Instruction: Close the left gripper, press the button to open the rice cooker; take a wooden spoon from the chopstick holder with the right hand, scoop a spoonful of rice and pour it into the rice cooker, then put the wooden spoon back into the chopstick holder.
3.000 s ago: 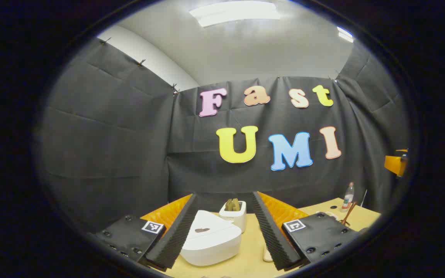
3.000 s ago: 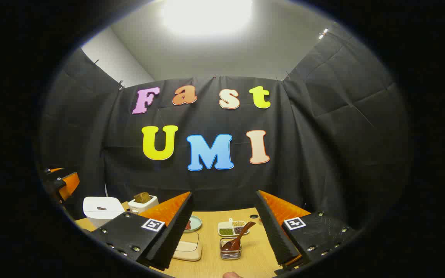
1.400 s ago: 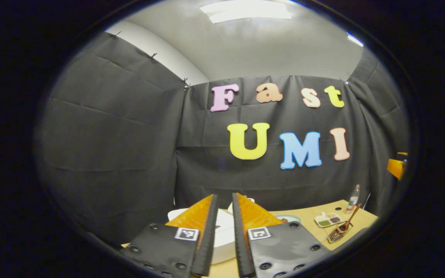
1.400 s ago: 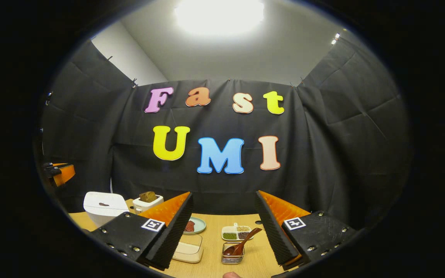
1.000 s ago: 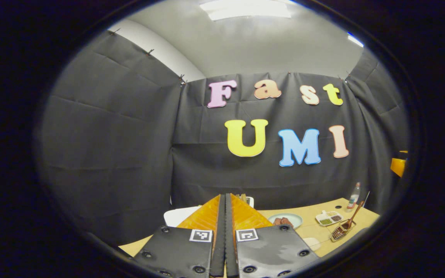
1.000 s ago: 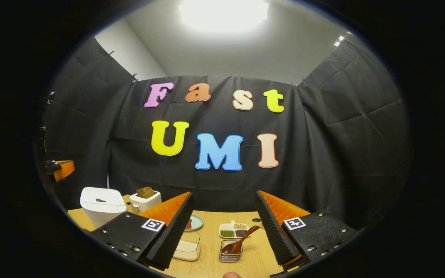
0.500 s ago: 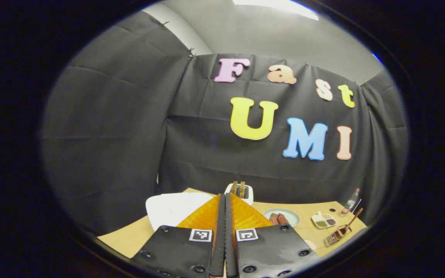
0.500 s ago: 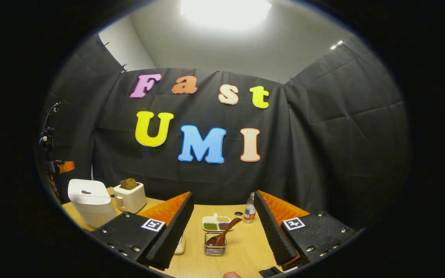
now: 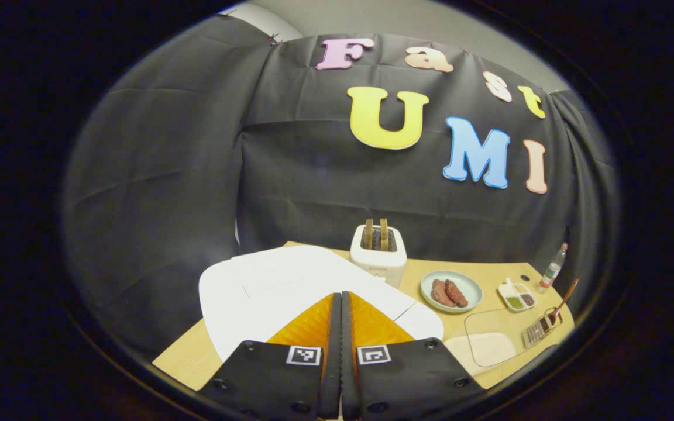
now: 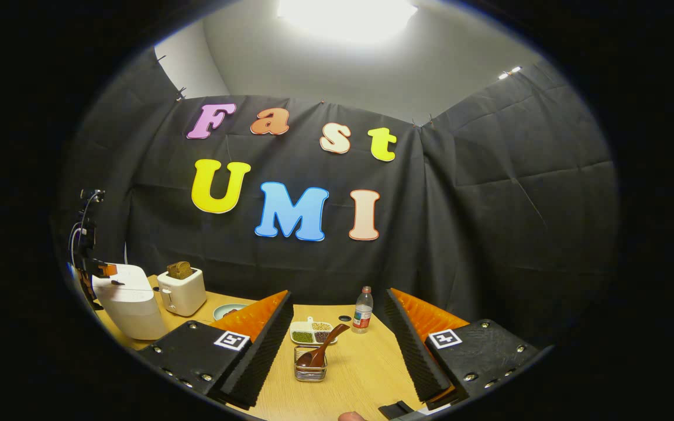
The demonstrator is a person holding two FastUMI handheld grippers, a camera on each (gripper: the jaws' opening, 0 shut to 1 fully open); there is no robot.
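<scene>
— What are your two grippers doing right now?

— My left gripper (image 9: 340,304) has its two fingers pressed together with nothing between them. In the left gripper view its tip hangs over the flat lid of the white, boxy rice cooker (image 9: 267,286); I cannot tell whether it touches. In the right gripper view that same gripper shows far off to the left, at the cooker's top (image 10: 120,292). My right gripper (image 10: 337,327) has its fingers spread wide apart and holds nothing.

— Where is the spoon?

— The dark brown wooden spoon (image 10: 322,348) stands bowl-down in the small square wire-mesh chopstick holder (image 10: 310,365), handle leaning up to the right. Seen from the right gripper, the holder sits on the light wooden table (image 10: 360,374), between my open fingers and farther out.

— And the rice?

— A clear rectangular container with white rice (image 9: 489,348) lies to the right of the cooker, nearer than the pale green round plate of brown meat pieces (image 9: 451,290).

— Anything else on the table?

— A white two-slot toaster with toast in it (image 9: 378,257) stands just behind the cooker. A small white divided dish of green and dark grains (image 10: 310,332) lies beyond the holder, and a clear plastic bottle with a red label (image 10: 363,313) stands upright near the far edge.
</scene>
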